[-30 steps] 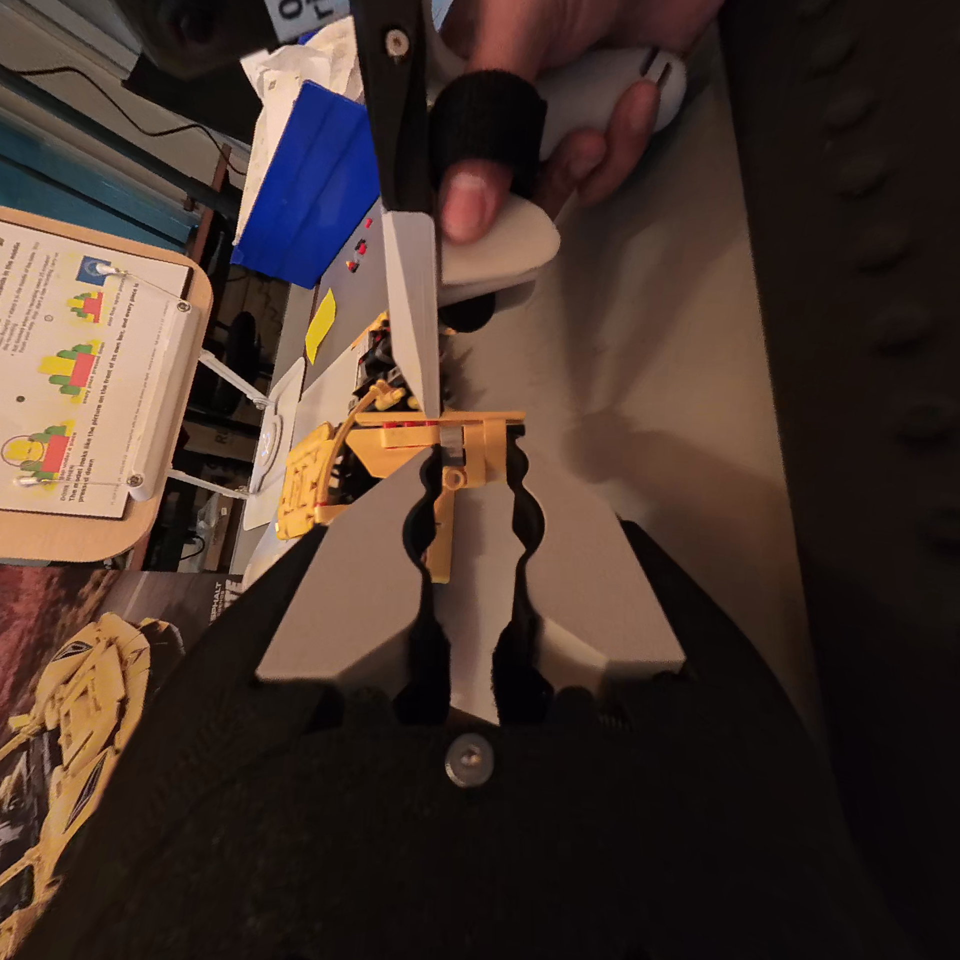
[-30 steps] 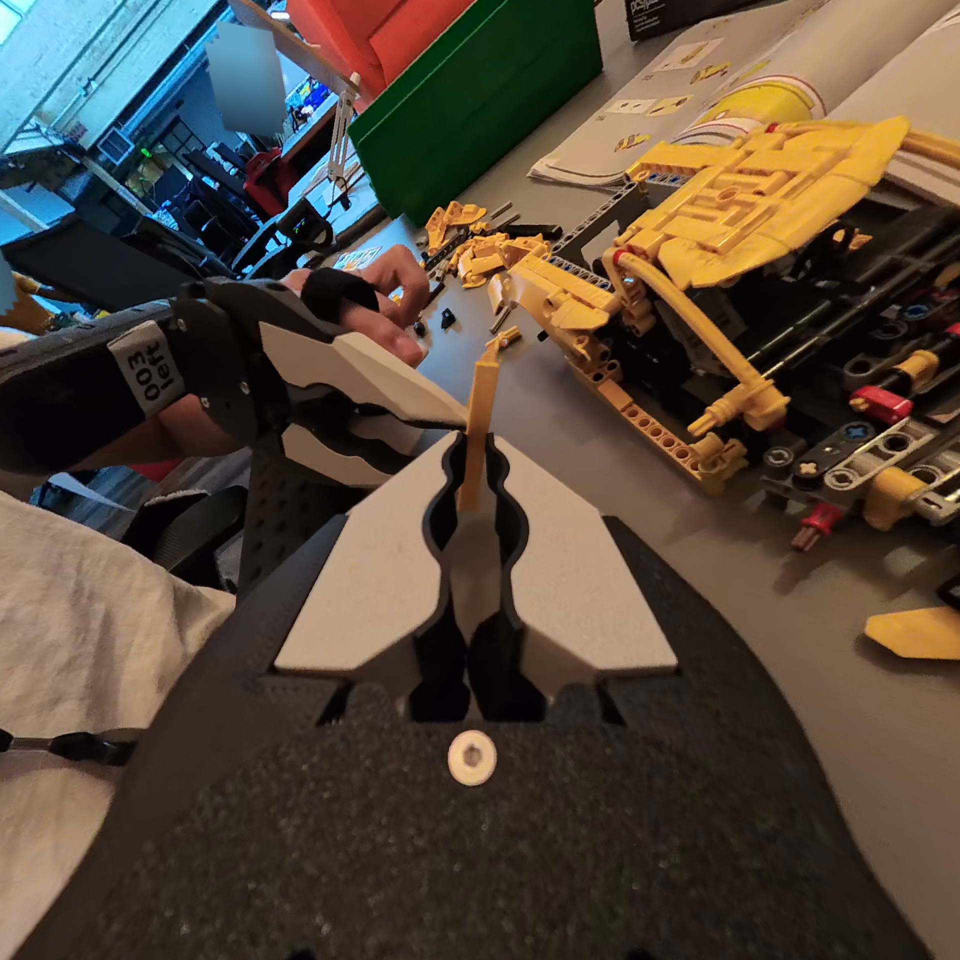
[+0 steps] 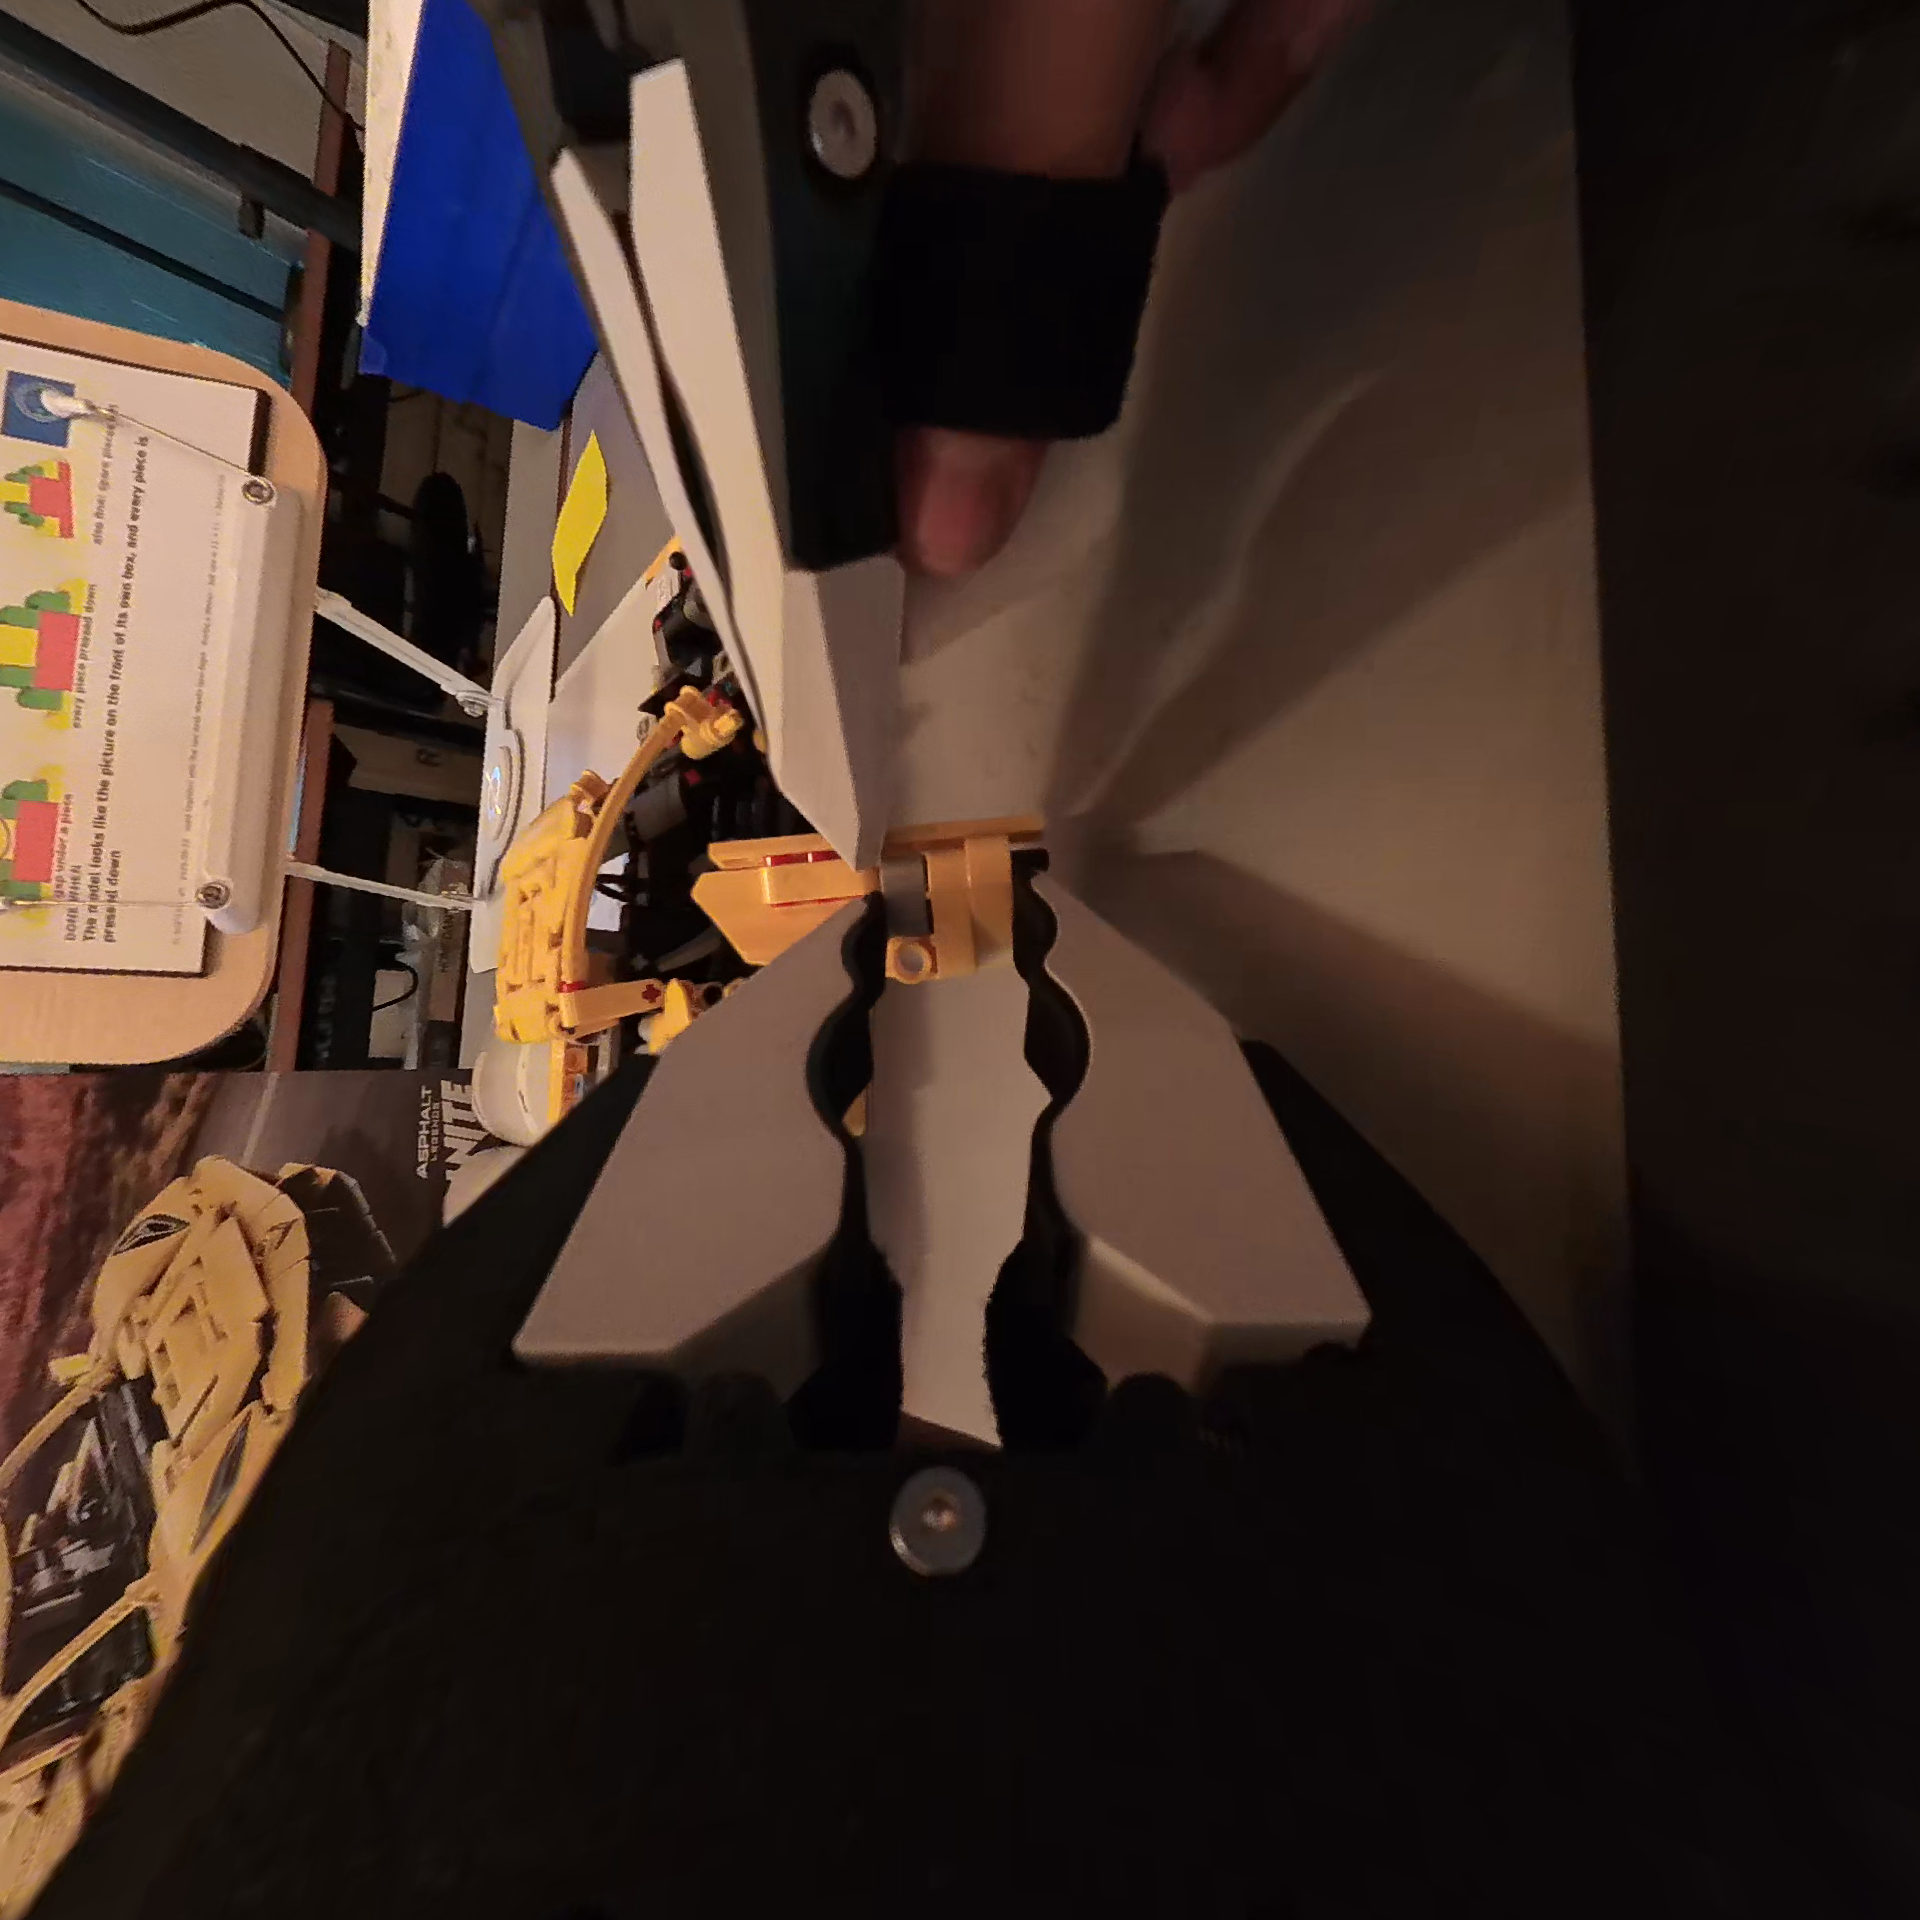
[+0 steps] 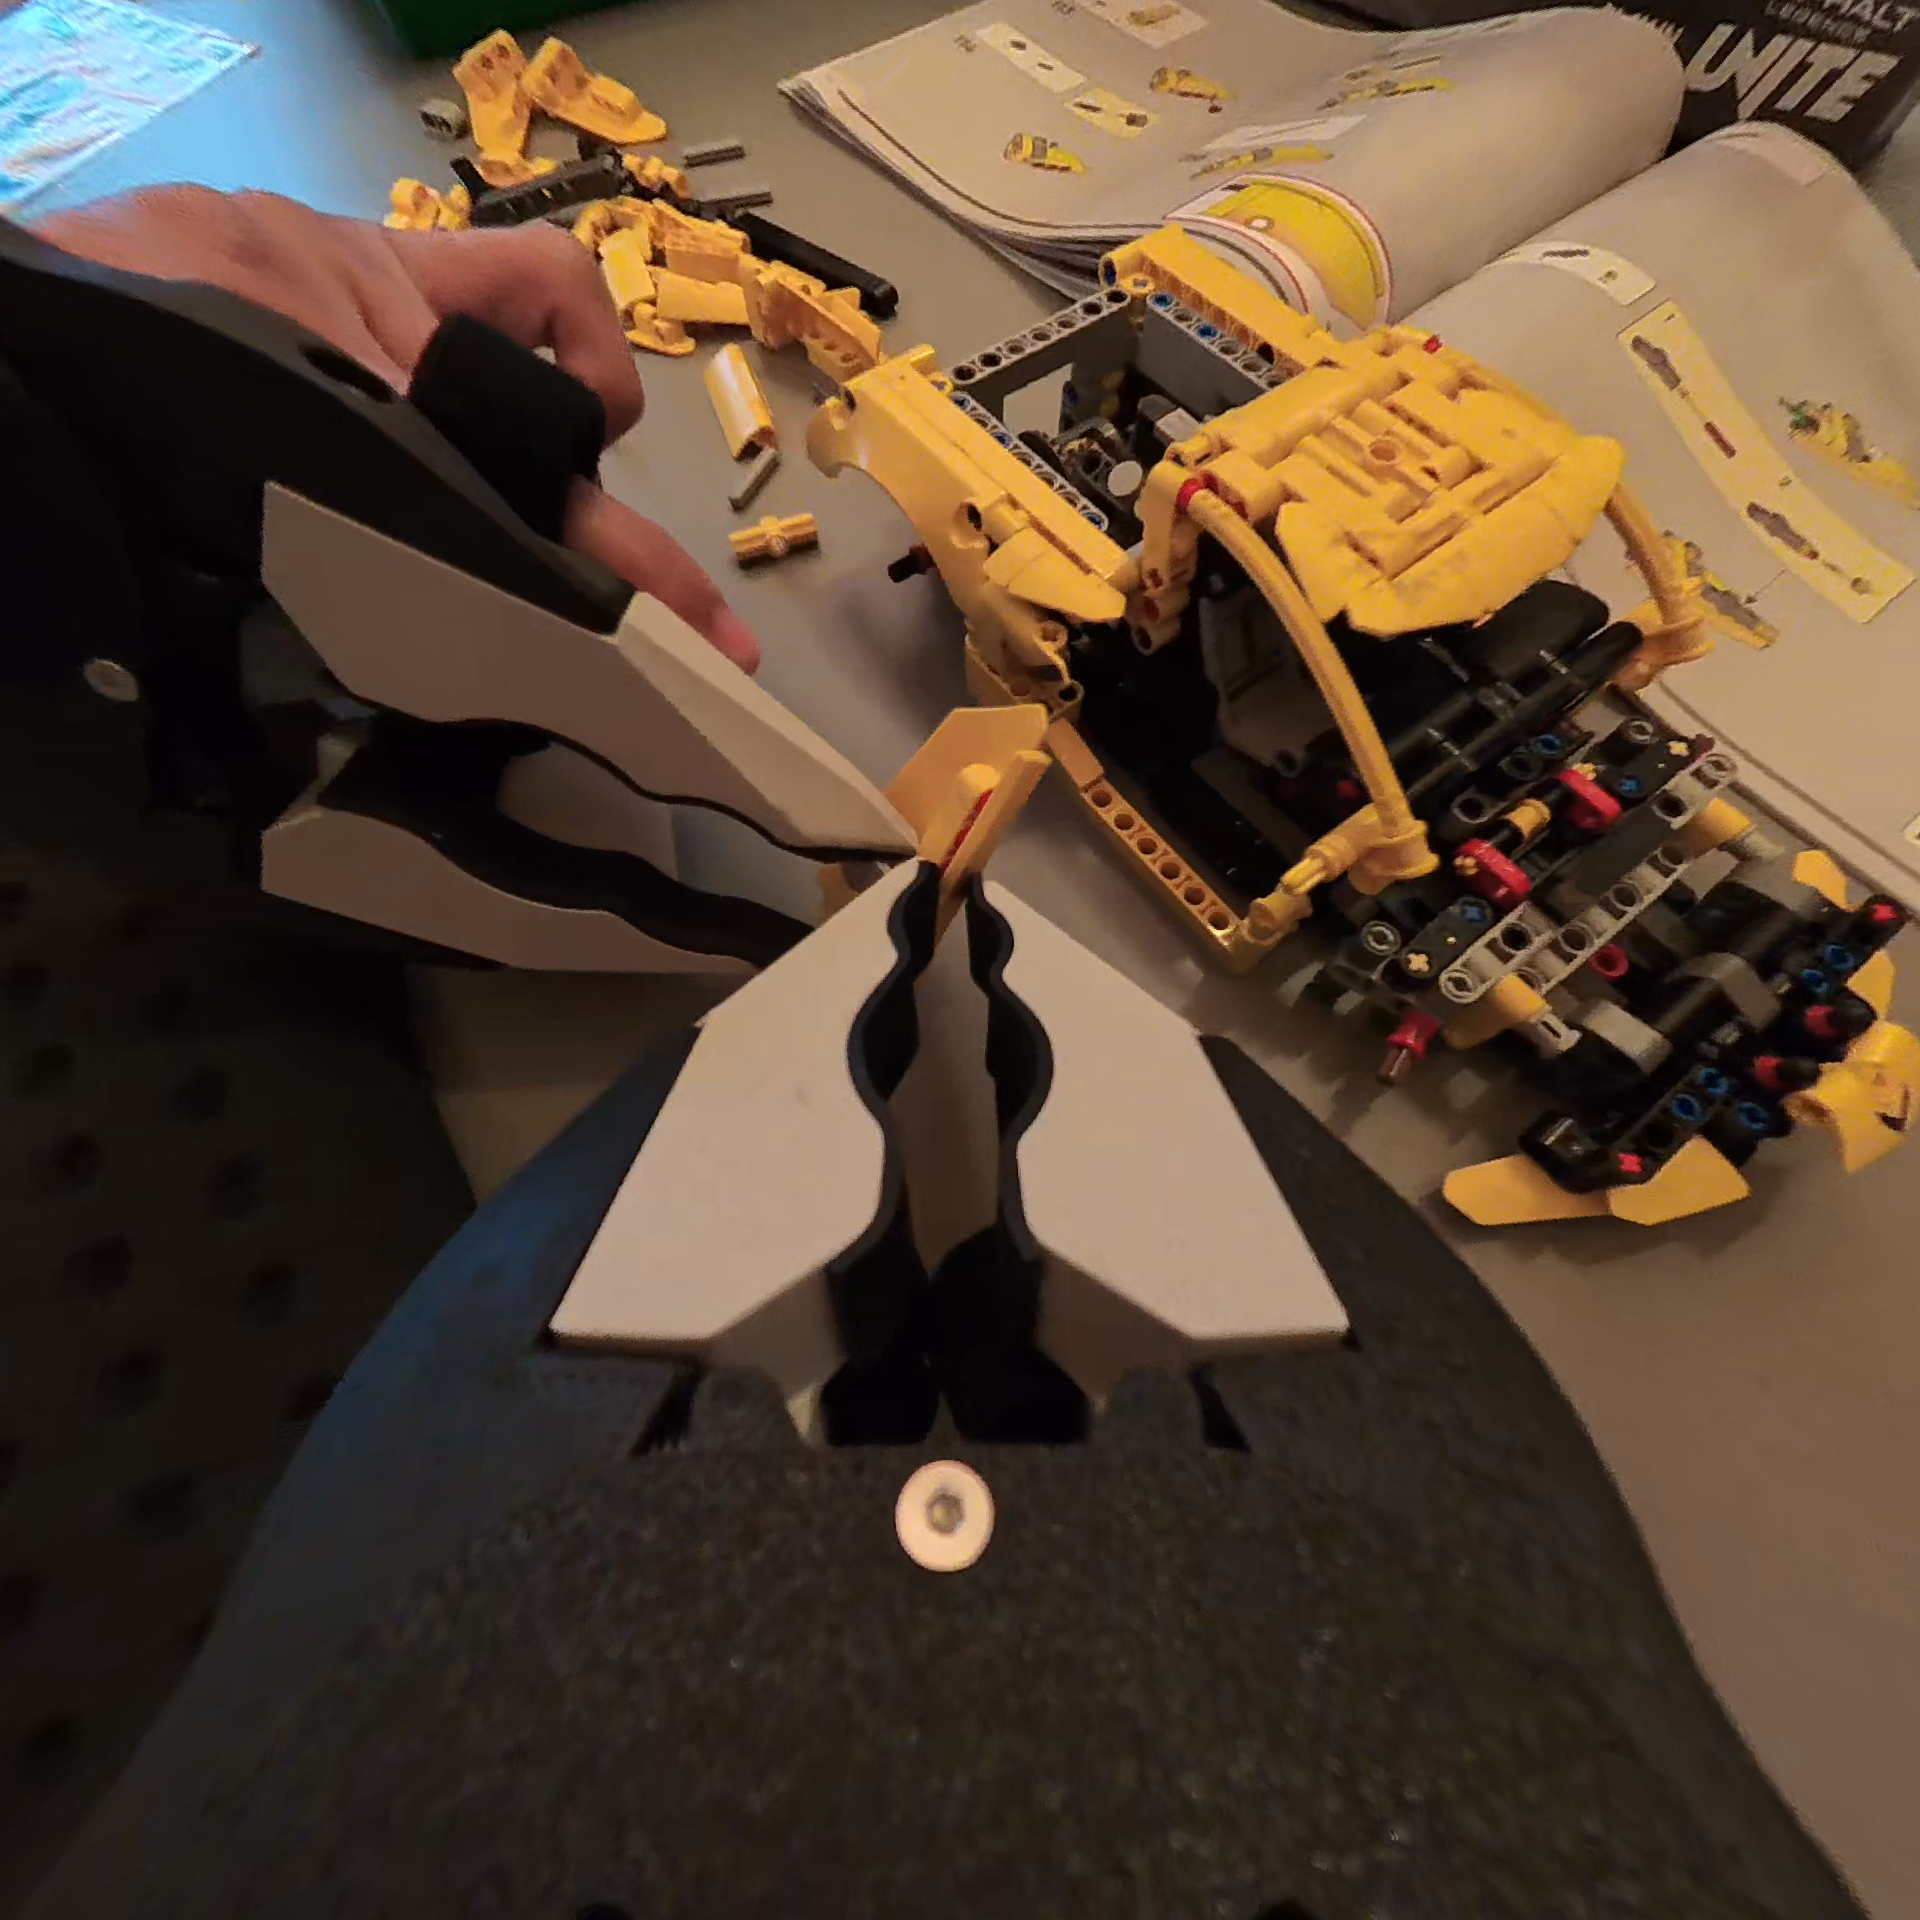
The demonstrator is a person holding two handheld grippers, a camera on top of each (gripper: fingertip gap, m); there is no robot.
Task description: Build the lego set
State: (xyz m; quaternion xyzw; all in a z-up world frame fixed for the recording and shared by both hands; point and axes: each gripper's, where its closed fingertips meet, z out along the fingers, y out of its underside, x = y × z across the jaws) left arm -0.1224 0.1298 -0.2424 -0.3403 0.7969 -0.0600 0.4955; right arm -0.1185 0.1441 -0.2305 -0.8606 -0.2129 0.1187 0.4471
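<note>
Printed box behind instruction booklet

Left of the fingers we see a wooden board bearing a printed sheet, with a blue box farther ahead of them. A yellow sticky note lies ahead, left of the fingertips, on the grey table.

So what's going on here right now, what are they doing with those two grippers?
A person is building a yellow Lego car with a handheld gripper in each hand. The right gripper and the left gripper are both shut on the same small yellow sub-assembly, held above the grey table. The half-built car sits beside them, with loose pieces and the open instruction booklet behind.
</note>
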